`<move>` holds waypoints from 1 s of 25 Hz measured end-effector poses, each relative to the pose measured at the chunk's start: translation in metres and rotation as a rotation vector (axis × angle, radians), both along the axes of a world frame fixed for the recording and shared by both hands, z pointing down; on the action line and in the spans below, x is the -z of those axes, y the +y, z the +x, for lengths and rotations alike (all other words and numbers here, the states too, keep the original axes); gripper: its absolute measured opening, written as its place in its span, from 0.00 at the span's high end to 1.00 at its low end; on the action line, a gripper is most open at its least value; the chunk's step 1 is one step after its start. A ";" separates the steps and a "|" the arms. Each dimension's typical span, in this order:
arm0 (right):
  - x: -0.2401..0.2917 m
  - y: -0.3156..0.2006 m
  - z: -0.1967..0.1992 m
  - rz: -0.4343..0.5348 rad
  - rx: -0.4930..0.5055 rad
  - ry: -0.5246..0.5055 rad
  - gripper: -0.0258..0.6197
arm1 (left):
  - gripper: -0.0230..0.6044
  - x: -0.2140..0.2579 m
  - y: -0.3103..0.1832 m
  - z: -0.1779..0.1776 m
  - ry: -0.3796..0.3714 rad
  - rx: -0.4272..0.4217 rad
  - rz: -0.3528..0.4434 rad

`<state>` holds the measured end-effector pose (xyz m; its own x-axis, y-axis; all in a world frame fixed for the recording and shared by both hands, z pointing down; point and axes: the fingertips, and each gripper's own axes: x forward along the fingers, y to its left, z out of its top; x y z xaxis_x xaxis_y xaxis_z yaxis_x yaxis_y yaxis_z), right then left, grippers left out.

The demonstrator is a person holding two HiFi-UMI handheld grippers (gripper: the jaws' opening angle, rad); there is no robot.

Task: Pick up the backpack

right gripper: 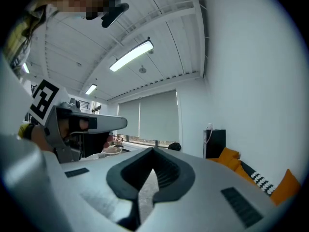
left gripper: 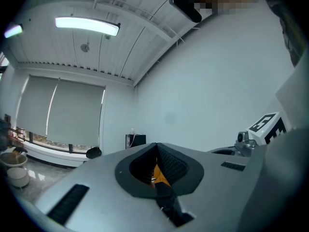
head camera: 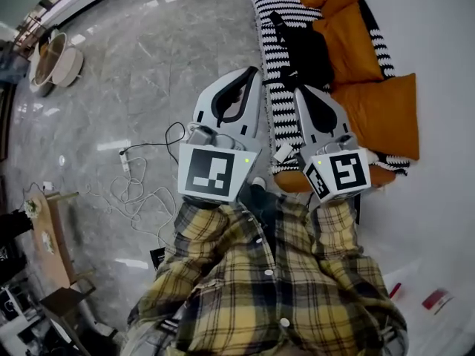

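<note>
The black backpack [head camera: 306,49] lies on a sofa [head camera: 276,21] covered in black-and-white stripes, beside orange cushions [head camera: 386,113]. Both grippers are held level in front of a person in a yellow plaid shirt. My left gripper [head camera: 254,71] is shut and empty, with its tip over the sofa's near edge, short of the backpack. The right gripper [head camera: 299,90] is shut too, and its tip is just below the backpack. In the left gripper view the jaws [left gripper: 157,147] meet with nothing between them. The right gripper view shows the same for my right gripper [right gripper: 153,152].
Loose cables and a power strip [head camera: 128,176] lie on the grey marble floor at left. A round white device [head camera: 58,61] sits at far left, a wooden side table [head camera: 50,236] at lower left. Small red items [head camera: 436,300] lie at lower right. A black box [right gripper: 215,142] stands by the wall.
</note>
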<state>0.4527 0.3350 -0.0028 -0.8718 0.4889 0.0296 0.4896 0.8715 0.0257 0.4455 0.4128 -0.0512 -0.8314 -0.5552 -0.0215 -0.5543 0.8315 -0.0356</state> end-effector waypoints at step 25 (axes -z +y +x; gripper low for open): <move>-0.010 0.083 -0.203 0.010 -0.032 0.017 0.94 | 0.94 -0.007 0.081 -0.217 0.015 -0.032 0.009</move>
<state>0.2493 0.4178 0.0071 -0.8863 0.4605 0.0494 0.4621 0.8864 0.0269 0.2285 0.4935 -0.0446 -0.8133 -0.5816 -0.0142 -0.5814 0.8134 -0.0200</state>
